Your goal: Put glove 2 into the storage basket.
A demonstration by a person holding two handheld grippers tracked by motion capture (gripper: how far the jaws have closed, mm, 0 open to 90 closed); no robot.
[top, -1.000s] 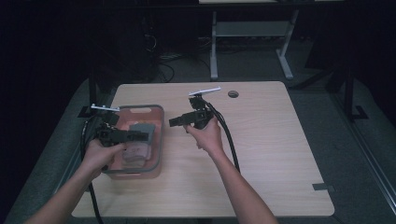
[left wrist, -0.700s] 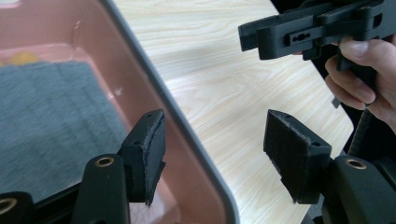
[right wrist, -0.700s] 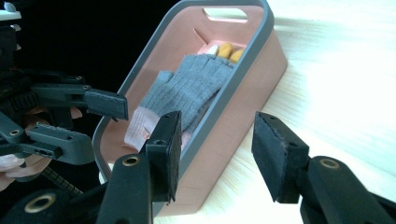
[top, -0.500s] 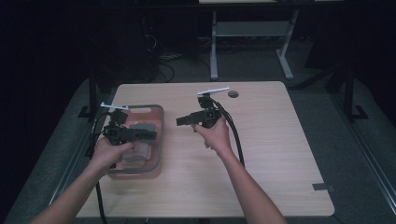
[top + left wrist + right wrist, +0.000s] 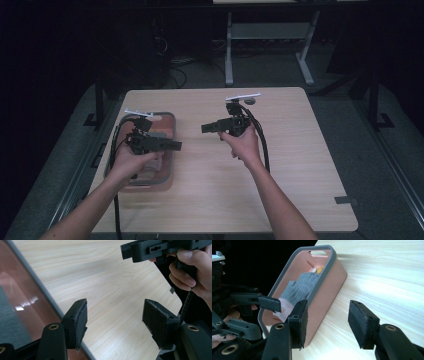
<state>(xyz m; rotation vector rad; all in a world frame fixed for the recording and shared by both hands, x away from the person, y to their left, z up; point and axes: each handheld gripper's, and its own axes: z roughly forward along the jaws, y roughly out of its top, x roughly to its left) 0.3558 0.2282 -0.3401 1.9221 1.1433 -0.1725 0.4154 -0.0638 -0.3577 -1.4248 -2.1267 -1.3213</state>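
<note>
A pink bin (image 5: 167, 118) with a grey rim stands at the table's left. In the right gripper view the bin (image 5: 329, 291) holds a grey knitted cloth (image 5: 302, 287), a pale pink cloth (image 5: 284, 308) and a small yellow thing (image 5: 320, 270). My left gripper (image 5: 175, 146) hovers over the bin and points right. Its jaws (image 5: 115, 320) have just been opening and nothing is between them. My right gripper (image 5: 205, 128) is held mid-table and points left at the bin. Its jaws (image 5: 327, 320) have also just been opening, over bare wood, with nothing between them.
The wooden table (image 5: 290, 165) is bare on its right half. A small dark disc (image 5: 248, 101) lies at the far edge, and a strip of black tape (image 5: 345, 201) near the front right corner. A desk frame (image 5: 228, 50) stands beyond the table.
Both hands have shifted a little to the right with their grippers. The bin and its contents have not moved.
</note>
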